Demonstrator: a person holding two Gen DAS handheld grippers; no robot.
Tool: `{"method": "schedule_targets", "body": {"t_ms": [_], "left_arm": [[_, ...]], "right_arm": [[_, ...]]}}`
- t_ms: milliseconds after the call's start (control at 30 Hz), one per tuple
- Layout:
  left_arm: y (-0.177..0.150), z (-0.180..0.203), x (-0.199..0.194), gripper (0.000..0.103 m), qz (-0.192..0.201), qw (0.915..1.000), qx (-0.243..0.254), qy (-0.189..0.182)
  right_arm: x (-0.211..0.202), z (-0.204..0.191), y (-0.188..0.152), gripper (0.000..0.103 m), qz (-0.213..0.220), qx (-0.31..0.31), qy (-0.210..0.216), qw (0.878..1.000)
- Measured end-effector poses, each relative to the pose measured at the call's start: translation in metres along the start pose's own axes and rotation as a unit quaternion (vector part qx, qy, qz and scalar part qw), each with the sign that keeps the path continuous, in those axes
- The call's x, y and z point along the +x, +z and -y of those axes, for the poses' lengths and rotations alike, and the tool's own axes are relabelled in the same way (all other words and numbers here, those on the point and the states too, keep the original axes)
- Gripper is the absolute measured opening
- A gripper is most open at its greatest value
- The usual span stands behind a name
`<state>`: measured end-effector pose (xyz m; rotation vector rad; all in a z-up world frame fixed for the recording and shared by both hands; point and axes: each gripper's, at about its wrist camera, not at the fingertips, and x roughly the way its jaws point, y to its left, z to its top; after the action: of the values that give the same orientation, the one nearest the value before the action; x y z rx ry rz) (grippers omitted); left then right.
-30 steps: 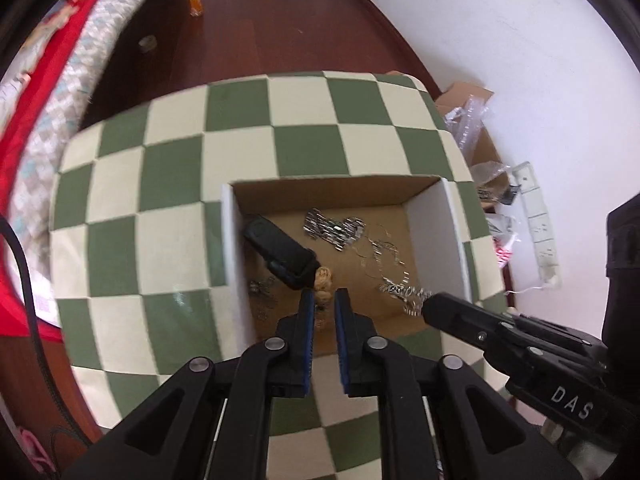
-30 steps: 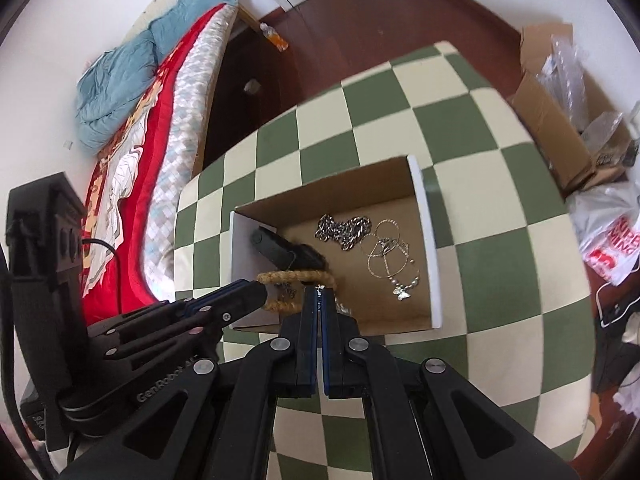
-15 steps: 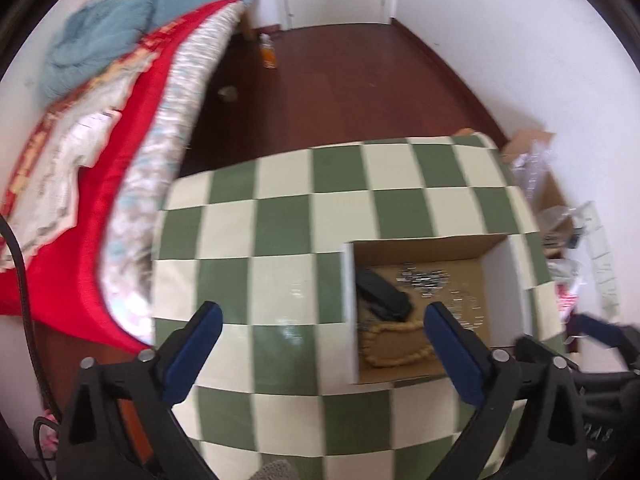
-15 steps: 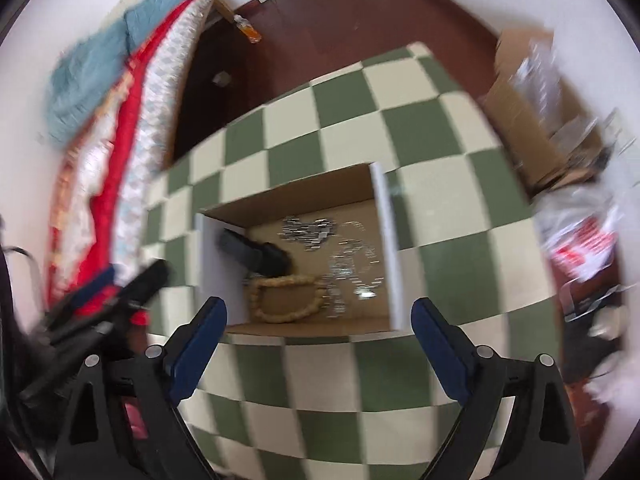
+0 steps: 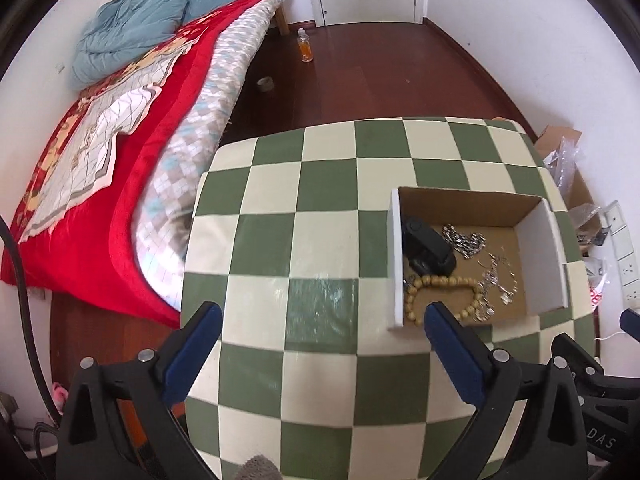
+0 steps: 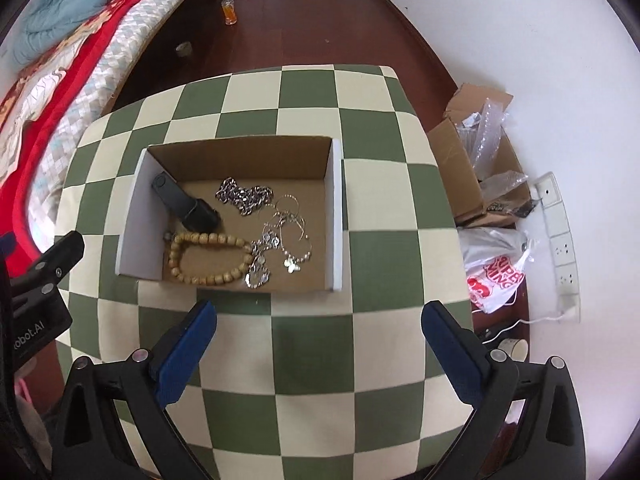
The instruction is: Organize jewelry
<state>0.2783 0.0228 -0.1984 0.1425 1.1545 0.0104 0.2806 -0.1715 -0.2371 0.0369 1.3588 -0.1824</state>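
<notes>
An open cardboard box [image 6: 336, 216] [image 5: 394, 264] sits on the green and cream checkered table [image 6: 312, 340] [image 5: 312, 240]. Inside lie a wooden bead bracelet [image 6: 208, 256] [image 5: 436, 282], a black watch [image 6: 184, 202] [image 5: 428, 246], a silver chain [image 6: 244, 196] [image 5: 464, 240] and thin silver necklaces [image 6: 286, 236] [image 5: 496, 280]. My right gripper [image 6: 318, 322] is open and empty, held above the table in front of the box. My left gripper [image 5: 318, 322] is open and empty, to the left front of the box.
A bed with a red blanket [image 5: 100, 152] stands left of the table. An orange bottle [image 6: 230, 10] stands on the dark wood floor. A cardboard carton with plastic wrap [image 6: 480, 152], a white plastic bag [image 6: 496, 268] and a power strip [image 6: 560, 240] lie right of the table.
Both grippers have opened and drawn back up out of the box. The bead bracelet, held a second ago, now lies on the box floor.
</notes>
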Motion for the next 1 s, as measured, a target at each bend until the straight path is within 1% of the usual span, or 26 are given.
{"method": "schedule_targets", "body": {"t_ms": [67,133,167,200,267,300,333,367,400,433,533,567,600,667,733,767,833,900,933,1000], "left_arm": [[-0.007,-0.003,-0.014,0.103,0.009,0.9999,-0.006,-0.003],[-0.014,-0.005,-0.028,0.103,0.019,0.9998,-0.009,-0.008],[-0.018,-0.005,-0.037,0.103,0.024,0.9996,-0.01,-0.01],[-0.022,-0.007,-0.046,0.103,0.029,0.9995,-0.01,-0.012],[-0.032,-0.01,-0.066,0.103,0.042,0.9989,-0.013,-0.013],[-0.035,-0.011,-0.073,0.103,0.047,0.9987,-0.014,-0.017],[-0.04,-0.013,-0.084,0.103,0.054,0.9982,-0.014,-0.02],[-0.043,-0.014,-0.092,0.103,0.06,0.9979,-0.015,-0.019],[-0.047,-0.016,-0.102,0.103,0.064,0.9976,-0.015,-0.021],[-0.051,-0.018,-0.113,0.103,0.071,0.9971,-0.015,-0.025],[-0.06,-0.021,-0.14,0.103,0.086,0.9957,-0.015,-0.032],[-0.062,-0.023,-0.151,0.103,0.094,0.9949,-0.015,-0.034],[-0.065,-0.024,-0.16,0.103,0.099,0.9944,-0.015,-0.035],[-0.069,-0.026,-0.181,0.103,0.111,0.9929,-0.013,-0.041],[-0.072,-0.027,-0.196,0.103,0.117,0.9921,-0.01,-0.044],[-0.074,-0.028,-0.205,0.103,0.12,0.9916,-0.011,-0.046],[-0.076,-0.029,-0.221,0.103,0.122,0.991,-0.011,-0.054],[-0.077,-0.029,-0.233,0.103,0.123,0.9907,-0.008,-0.058],[-0.076,-0.028,-0.24,0.103,0.123,0.9907,-0.005,-0.057],[-0.076,-0.028,-0.25,0.103,0.123,0.9907,-0.005,-0.057]], "right_arm": [[-0.005,0.002,-0.005,0.103,0.004,0.003,0.001,1.0],[-0.023,0.007,-0.019,0.103,0.019,0.009,0.001,1.0],[-0.023,0.007,-0.019,0.103,0.019,0.009,0.001,1.0],[-0.038,0.01,-0.028,0.103,0.031,0.012,0.0,0.999],[-0.045,0.011,-0.031,0.103,0.038,0.014,0.0,0.999],[-0.064,0.013,-0.04,0.103,0.055,0.016,-0.004,0.998],[-0.064,0.013,-0.04,0.103,0.055,0.016,-0.004,0.998],[-0.077,0.014,-0.046,0.103,0.066,0.016,-0.005,0.998],[-0.097,0.015,-0.055,0.103,0.084,0.016,-0.006,0.996],[-0.097,0.015,-0.055,0.103,0.084,0.016,-0.006,0.996],[-0.127,0.018,-0.069,0.103,0.109,0.017,-0.007,0.994],[-0.15,0.022,-0.081,0.103,0.126,0.023,-0.002,0.992],[-0.15,0.022,-0.081,0.103,0.126,0.023,-0.002,0.992],[-0.17,0.026,-0.092,0.103,0.141,0.028,0.001,0.99],[-0.189,0.029,-0.103,0.103,0.156,0.032,0.002,0.987],[-0.207,0.032,-0.112,0.103,0.166,0.036,0.006,0.985],[-0.214,0.033,-0.115,0.103,0.169,0.037,0.008,0.985],[-0.233,0.036,-0.121,0.103,0.178,0.035,0.01,0.983],[-0.249,0.038,-0.123,0.103,0.183,0.034,0.008,0.982],[-0.256,0.039,-0.124,0.103,0.185,0.032,0.008,0.982]]}}
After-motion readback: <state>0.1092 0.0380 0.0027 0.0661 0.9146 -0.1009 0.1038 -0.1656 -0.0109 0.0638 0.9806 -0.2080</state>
